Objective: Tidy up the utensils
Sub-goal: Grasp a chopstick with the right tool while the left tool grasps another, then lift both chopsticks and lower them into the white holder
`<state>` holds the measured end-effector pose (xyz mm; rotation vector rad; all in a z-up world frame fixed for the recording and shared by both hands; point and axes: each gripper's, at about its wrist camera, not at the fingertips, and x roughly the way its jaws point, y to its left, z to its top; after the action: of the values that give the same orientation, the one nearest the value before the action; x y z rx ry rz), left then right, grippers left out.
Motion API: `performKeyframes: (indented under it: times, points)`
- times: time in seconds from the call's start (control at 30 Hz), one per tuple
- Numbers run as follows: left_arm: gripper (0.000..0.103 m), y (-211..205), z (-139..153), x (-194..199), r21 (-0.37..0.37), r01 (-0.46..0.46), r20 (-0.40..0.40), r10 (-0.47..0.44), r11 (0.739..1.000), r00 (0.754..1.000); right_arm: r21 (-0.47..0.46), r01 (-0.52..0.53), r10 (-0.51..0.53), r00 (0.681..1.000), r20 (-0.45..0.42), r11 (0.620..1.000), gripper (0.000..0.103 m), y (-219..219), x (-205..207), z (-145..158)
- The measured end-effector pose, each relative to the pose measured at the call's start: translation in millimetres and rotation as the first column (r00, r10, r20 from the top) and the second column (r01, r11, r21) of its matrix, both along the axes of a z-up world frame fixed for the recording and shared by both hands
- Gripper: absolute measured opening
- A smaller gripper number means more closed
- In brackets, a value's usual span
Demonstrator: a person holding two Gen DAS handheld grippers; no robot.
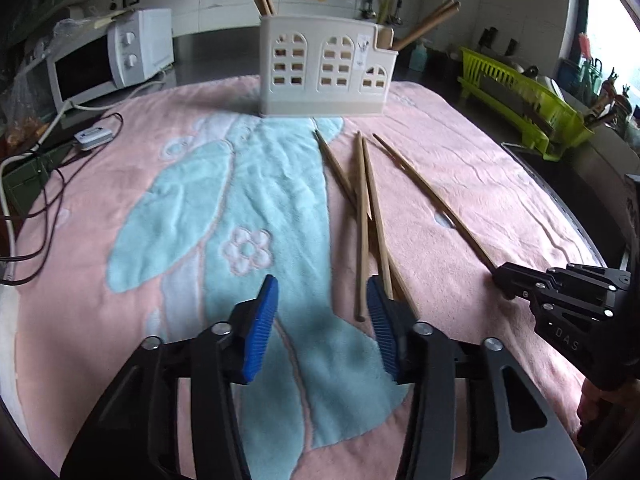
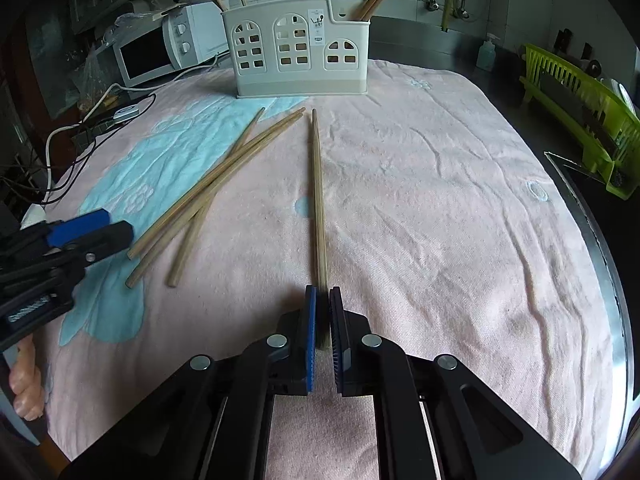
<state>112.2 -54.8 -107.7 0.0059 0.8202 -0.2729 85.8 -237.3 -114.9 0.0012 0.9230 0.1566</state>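
The right tongs [image 2: 323, 300] are closed on the thick end of one long wooden chopstick [image 2: 318, 200], mid-frame on the pink towel [image 2: 440, 200]; lift it level, then tip it into the white house-shaped plastic holder [image 2: 300, 48] at upper centre. The left tongs [image 1: 322, 292] gape wide, holding nothing, beside three loose wooden chopsticks [image 1: 362, 216]

You've got a pink towel [image 2: 440, 200] spread over the counter [image 2: 420, 36], a white microwave [image 2: 160, 48] back left with cables [image 1: 48, 184] trailing beside it, a green dish rack [image 2: 580, 96] far right, a soap bottle [image 2: 486, 54] nearby.
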Motion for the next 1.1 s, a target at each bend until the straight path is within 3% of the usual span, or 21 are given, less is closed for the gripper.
performKeyframes:
  times: [0.17, 0.37, 0.57, 0.8, 1.1]
  points:
    - [0.040, -6.7, -5.7, 7.8, -0.039, 0.021, -0.024, -0.022, 0.999, 0.999, 0.016, -0.004, 0.004, 1.000, 0.004, 1.000, 0.007, -2.0, -0.3, -0.3]
    - [0.023, -15.4, -12.2, 16.6, -0.034, 0.037, -0.044, -0.039, 0.999, 0.998, 0.031, -0.006, 0.006, 1.000, 0.007, 0.999, 0.007, -3.9, -0.8, -0.8]
    - [0.020, -17.8, -15.1, 21.6, -0.046, 0.036, -0.054, -0.039, 0.998, 0.998, 0.031, -0.008, 0.008, 1.000, 0.011, 0.999, 0.007, -4.1, -1.3, -0.8]
    - [0.009, -20.7, -15.5, 23.0, -0.046, 0.044, -0.051, -0.047, 0.998, 0.998, 0.032, -0.009, 0.009, 1.000, 0.015, 0.999, 0.007, -3.8, -1.3, -0.3]
    - [0.006, -20.3, 1.7, 11.2, -0.029, 0.054, 0.009, -0.053, 0.998, 0.999, 0.049, -0.019, 0.017, 0.999, 0.044, 0.999, 0.007, -7.8, -5.3, 7.1]
